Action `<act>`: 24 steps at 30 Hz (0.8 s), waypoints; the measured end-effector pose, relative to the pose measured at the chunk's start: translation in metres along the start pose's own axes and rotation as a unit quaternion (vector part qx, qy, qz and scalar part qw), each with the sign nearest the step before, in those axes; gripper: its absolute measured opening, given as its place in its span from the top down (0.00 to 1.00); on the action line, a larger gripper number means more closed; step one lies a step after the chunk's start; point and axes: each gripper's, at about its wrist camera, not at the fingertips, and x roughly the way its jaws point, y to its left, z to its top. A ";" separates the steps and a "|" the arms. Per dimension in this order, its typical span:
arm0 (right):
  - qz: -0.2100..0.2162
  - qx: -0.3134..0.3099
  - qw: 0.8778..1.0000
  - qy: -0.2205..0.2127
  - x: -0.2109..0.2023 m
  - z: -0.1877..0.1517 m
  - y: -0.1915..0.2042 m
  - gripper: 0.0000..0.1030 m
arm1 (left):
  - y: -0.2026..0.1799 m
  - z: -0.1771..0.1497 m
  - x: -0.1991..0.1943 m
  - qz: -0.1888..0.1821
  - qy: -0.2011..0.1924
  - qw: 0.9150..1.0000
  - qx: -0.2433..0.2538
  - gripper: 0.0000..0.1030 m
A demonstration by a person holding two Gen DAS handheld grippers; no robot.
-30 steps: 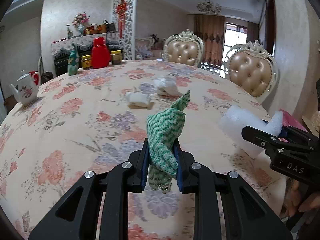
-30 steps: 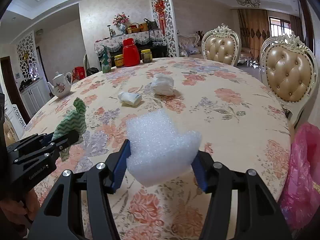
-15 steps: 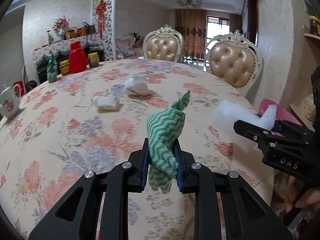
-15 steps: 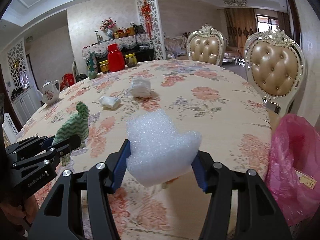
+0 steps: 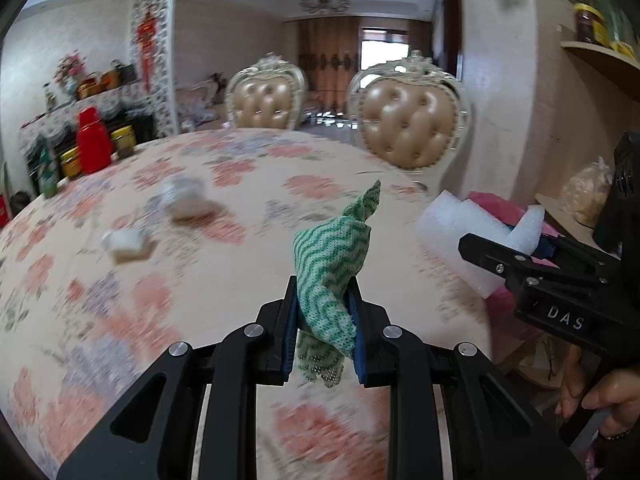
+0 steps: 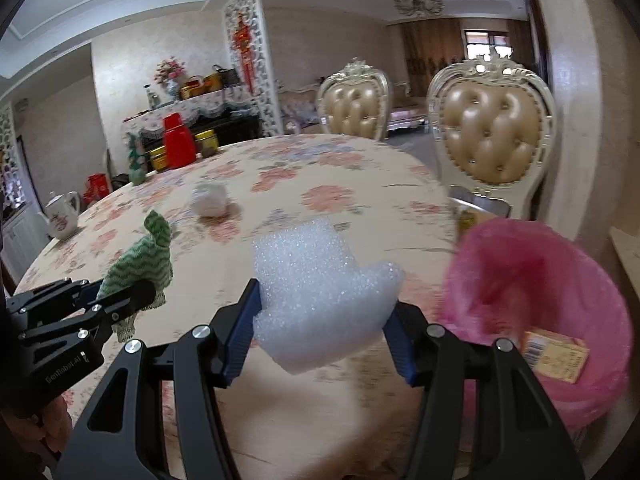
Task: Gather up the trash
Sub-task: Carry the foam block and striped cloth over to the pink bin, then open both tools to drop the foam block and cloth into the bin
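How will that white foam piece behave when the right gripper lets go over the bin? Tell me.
The foam looks light and airy, so it would probably drop slowly and may drift. It bulges past the fingers, which suggests that it is squashy and may spring back. The pink bin stands open beside it.

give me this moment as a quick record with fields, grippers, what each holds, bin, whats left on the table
left gripper: shut on the green cloth, held above the table
right gripper: shut on the white foam, near the table's edge
bin: pink bag off the table's right side, a printed box inside
left on table: two white wads
far side of table: red jug, jars, green bottle, teapot
image: blurred, cameras moving
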 end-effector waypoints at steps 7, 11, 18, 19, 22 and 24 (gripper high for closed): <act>-0.056 0.035 0.998 -0.012 -0.019 -0.002 -0.052 0.45 | -0.045 0.013 0.020 -0.047 0.001 0.998 0.037 0.78; -0.092 0.054 0.994 -0.023 -0.031 -0.001 -0.085 0.45 | -0.073 0.023 0.031 -0.074 -0.003 0.996 0.054 0.78; -0.156 0.085 0.984 -0.025 -0.035 0.001 -0.146 0.44 | -0.111 0.042 0.044 -0.114 -0.012 0.991 0.067 0.78; -0.161 0.088 0.983 -0.023 -0.033 0.001 -0.152 0.44 | -0.115 0.044 0.044 -0.117 -0.014 0.991 0.069 0.78; -0.171 0.101 0.980 -0.021 -0.027 0.001 -0.171 0.44 | -0.125 0.052 0.051 -0.125 -0.018 0.989 0.075 0.78; -0.170 0.106 0.980 -0.022 -0.021 0.002 -0.181 0.43 | -0.131 0.058 0.059 -0.131 -0.013 0.989 0.072 0.78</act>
